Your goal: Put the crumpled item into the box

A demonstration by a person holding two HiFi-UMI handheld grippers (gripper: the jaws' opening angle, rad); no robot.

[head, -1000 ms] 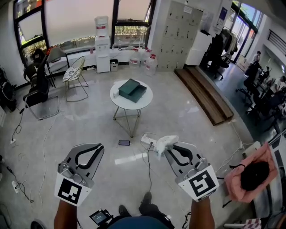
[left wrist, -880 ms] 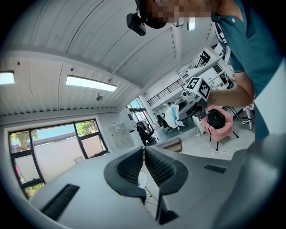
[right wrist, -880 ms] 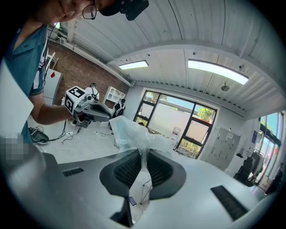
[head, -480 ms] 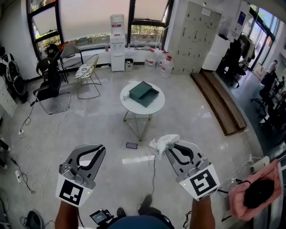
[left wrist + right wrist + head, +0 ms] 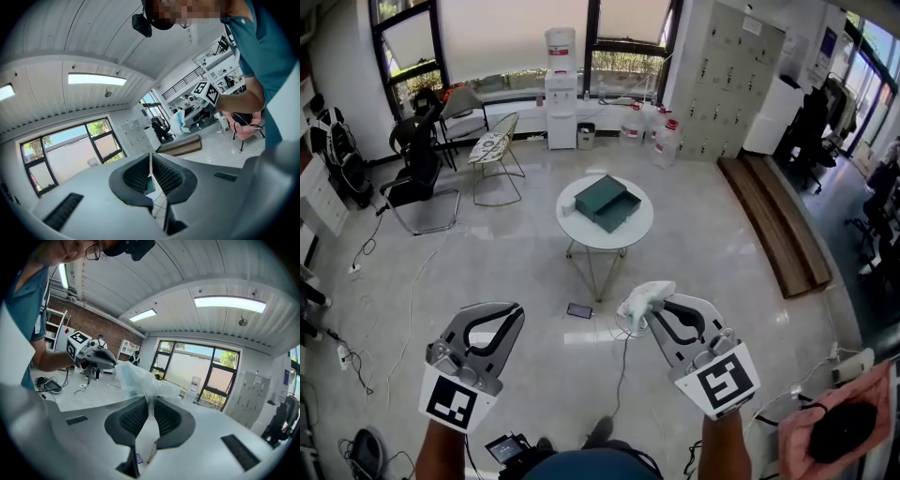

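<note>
Tiled floor (image 5: 487,272) with a round counter (image 5: 635,234) bearing a green box (image 5: 607,202). Well apart from it, right tool (image 5: 654,307) clamped on white crumpled item (image 5: 639,296); left tool (image 5: 516,311) closed, empty.

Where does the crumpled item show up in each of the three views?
Head view: lower centre, the crumpled item at the right gripper tips.
Left gripper view: small, right of centre, at the right gripper's tip.
Right gripper view: centre, pinched between the jaws.
Shared landmark: the grey lockers, seen in all three.
</note>
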